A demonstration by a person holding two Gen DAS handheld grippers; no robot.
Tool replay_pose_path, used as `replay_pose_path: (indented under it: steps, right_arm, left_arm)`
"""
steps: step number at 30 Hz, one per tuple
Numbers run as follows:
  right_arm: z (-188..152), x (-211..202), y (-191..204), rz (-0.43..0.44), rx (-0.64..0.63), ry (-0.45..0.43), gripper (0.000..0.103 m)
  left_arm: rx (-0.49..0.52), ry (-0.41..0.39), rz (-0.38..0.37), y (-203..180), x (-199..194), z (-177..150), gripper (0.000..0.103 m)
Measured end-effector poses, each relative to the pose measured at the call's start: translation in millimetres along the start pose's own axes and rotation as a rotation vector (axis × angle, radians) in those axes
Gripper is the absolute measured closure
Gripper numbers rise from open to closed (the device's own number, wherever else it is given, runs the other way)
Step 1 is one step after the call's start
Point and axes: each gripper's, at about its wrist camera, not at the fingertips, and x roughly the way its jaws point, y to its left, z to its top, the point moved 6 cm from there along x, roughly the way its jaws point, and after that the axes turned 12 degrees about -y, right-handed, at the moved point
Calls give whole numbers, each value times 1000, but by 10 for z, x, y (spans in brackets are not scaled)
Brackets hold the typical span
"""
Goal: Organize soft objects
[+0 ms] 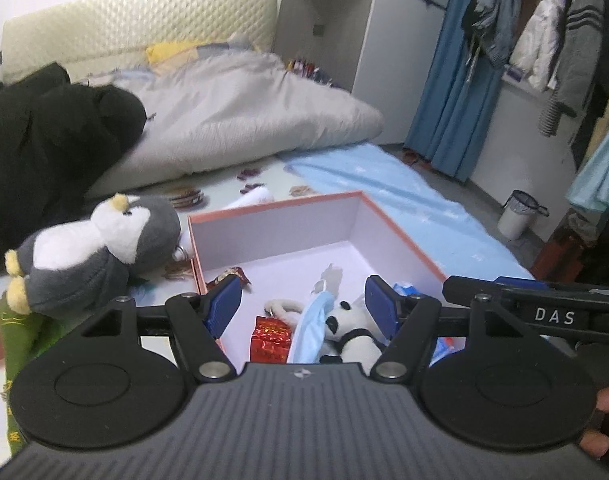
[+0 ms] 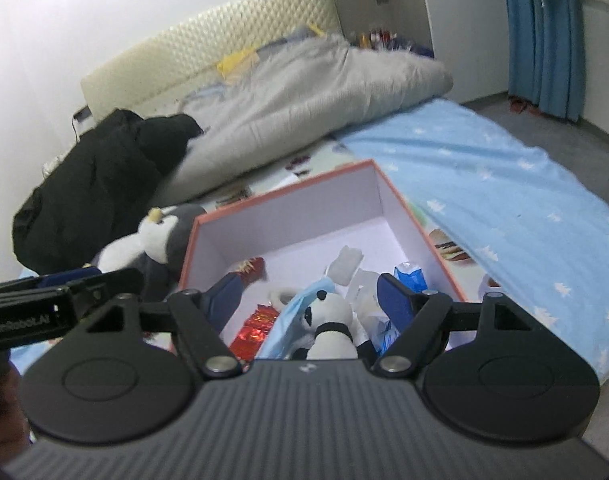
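An open pink-rimmed box with white walls sits on the bed; it also shows in the right wrist view. Inside lie a panda plush, a light blue cloth, a red foil packet and small wrappers. A grey-and-white penguin plush lies on the bed left of the box. My left gripper is open above the box's near end, empty. My right gripper is open above the panda, empty.
A black garment lies at the left. A grey duvet is bunched at the headboard. A light blue blanket lies right of the box. A white bin stands on the floor by blue curtains.
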Motion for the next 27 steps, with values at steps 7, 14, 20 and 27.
replay_pose_path:
  steps: [7, 14, 20, 27]
  right_arm:
    - [39, -579, 97, -7, -16, -60, 26]
    - [-54, -991, 189, -5, -18, -96, 26]
    - [-185, -1273, 228, -9, -36, -122, 26]
    - [-321, -1443, 217, -7, -29, -128, 26]
  left_arm:
    - [21, -53, -31, -139, -575, 37, 27]
    - [38, -89, -52, -258, -1048, -30, 27]
    - [42, -96, -62, -335, -1362, -170, 27]
    - [38, -89, -40, -342, -1548, -384, 26]
